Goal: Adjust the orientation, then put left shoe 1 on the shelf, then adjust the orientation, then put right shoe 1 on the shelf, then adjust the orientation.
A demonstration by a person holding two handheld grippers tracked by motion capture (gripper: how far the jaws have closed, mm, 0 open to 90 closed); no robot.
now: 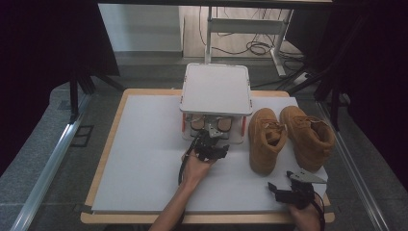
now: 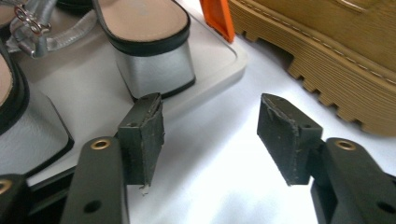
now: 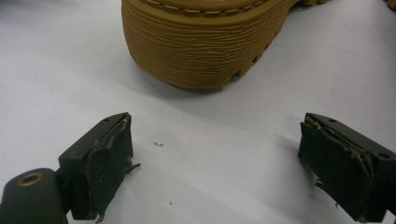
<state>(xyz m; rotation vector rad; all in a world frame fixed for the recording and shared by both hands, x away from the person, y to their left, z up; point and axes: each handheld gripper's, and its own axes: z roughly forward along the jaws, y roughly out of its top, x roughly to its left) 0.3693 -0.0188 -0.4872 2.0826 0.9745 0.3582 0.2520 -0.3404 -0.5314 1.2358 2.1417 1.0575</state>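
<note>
High view: the left gripper [image 1: 210, 140] sits at the front edge of the small white two-tier shoe rack [image 1: 216, 88], its jaws parted with nothing between them. Left gripper view: a silver block-heeled sandal [image 2: 152, 46] stands on the rack's lower shelf, just beyond the pads and untouched. The right gripper [image 1: 284, 185] rests near the table's front edge, jaws spread and empty, facing the heel of the nearer tan leather lace-up boot [image 1: 265, 139].

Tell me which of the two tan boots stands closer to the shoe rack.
The left tan boot: it stands right beside the rack, while the other boot stands farther right, near the white mat's edge.
</note>
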